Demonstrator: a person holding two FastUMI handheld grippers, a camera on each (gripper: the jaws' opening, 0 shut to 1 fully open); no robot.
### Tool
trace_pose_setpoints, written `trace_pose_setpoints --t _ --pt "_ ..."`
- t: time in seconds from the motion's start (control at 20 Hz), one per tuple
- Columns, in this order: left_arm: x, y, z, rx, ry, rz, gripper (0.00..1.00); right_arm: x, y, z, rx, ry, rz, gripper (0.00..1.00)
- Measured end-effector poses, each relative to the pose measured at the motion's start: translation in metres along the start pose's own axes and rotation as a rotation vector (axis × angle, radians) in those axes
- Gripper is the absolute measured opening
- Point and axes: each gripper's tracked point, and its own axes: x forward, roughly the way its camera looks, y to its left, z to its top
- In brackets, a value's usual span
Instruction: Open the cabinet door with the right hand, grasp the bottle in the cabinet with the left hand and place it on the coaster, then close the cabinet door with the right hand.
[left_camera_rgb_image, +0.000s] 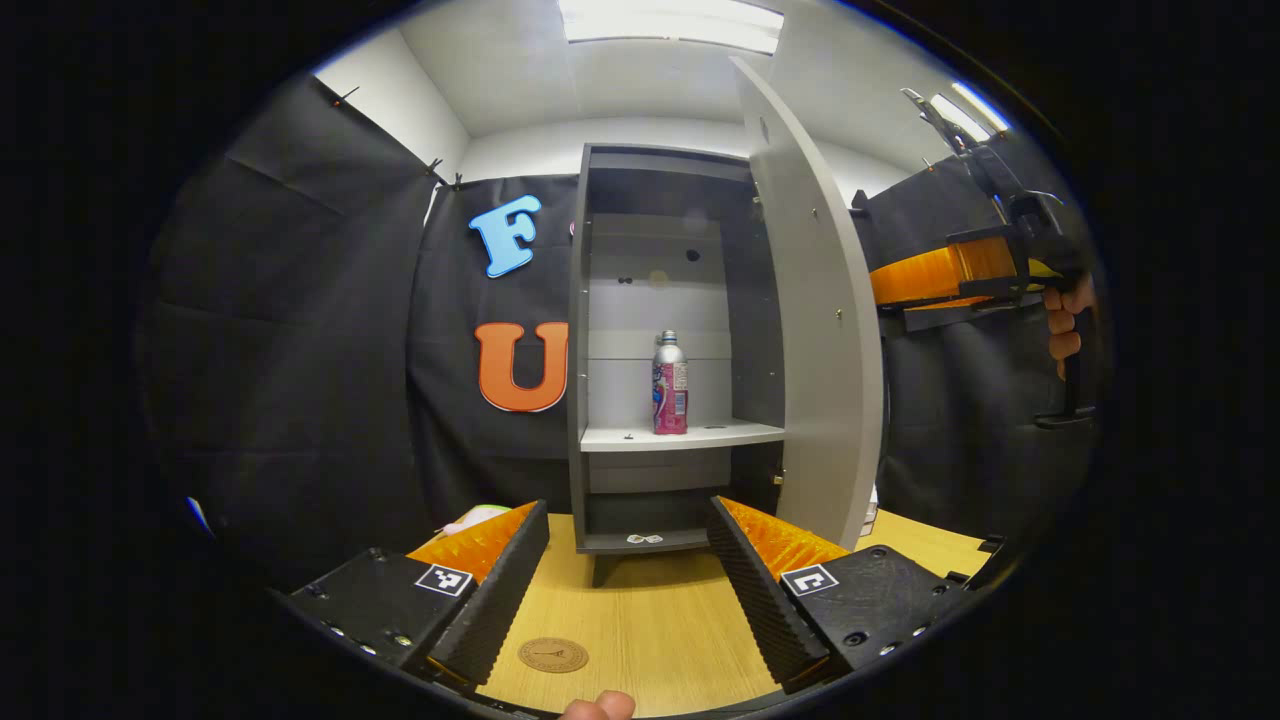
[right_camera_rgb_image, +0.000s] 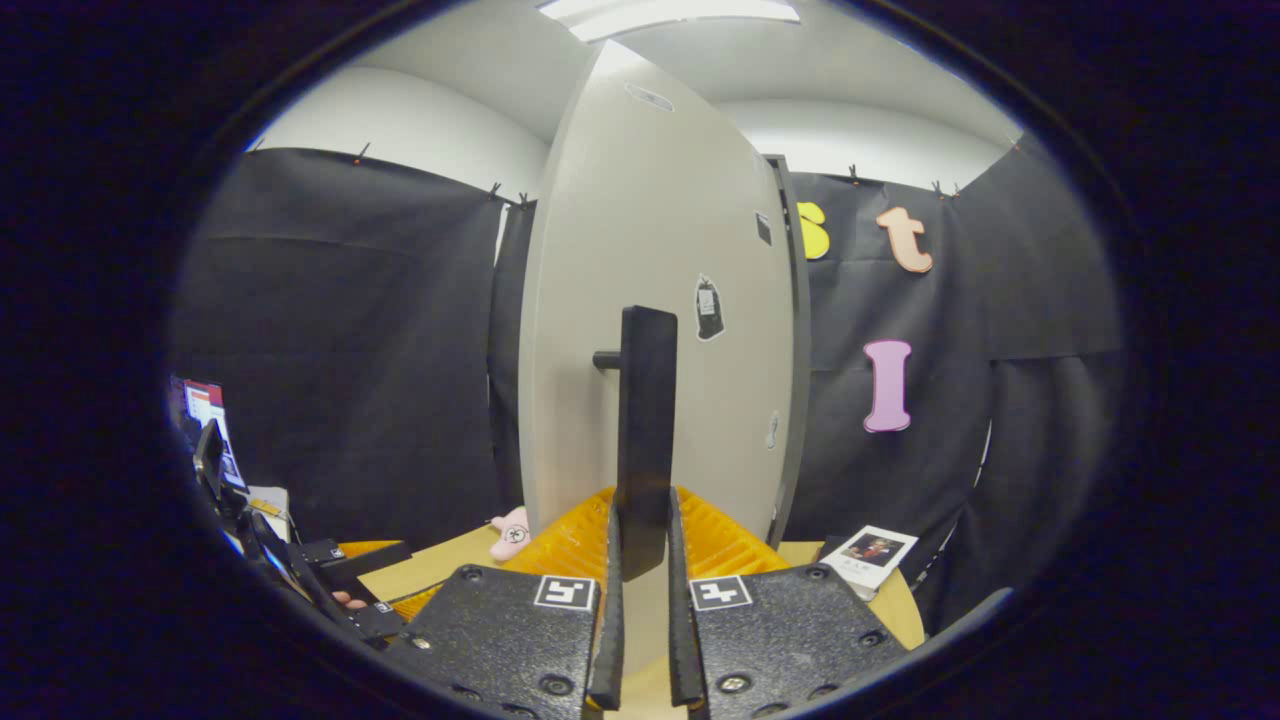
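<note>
Right tool (right_camera_rgb_image: 640, 560) clamping door handle (right_camera_rgb_image: 645, 430), bottle (left_camera_rgb_image: 669, 385) on shelf

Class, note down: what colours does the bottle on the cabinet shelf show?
The bottle has a silver top and a pink label, best seen in the left gripper view.

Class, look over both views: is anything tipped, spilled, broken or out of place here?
Nothing stands out. The pink and silver metal bottle stands upright on the grey cabinet's shelf, the grey cabinet door is open, and the round brown coaster lies flat.
</note>
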Motion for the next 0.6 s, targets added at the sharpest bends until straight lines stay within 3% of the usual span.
trace_pose_setpoints --t 0.25,0.6 --pt "0.005 -0.015 -0.005 -0.017 0.011 -0.004 0.96 -0.014 -0.032 -0.001 0.020 -0.008 -0.075 0.21" --pt "0.008 -0.041 -0.016 -0.021 0.043 -0.014 0.96 -0.029 -0.094 0.002 0.001 -0.029 -0.231 0.10"
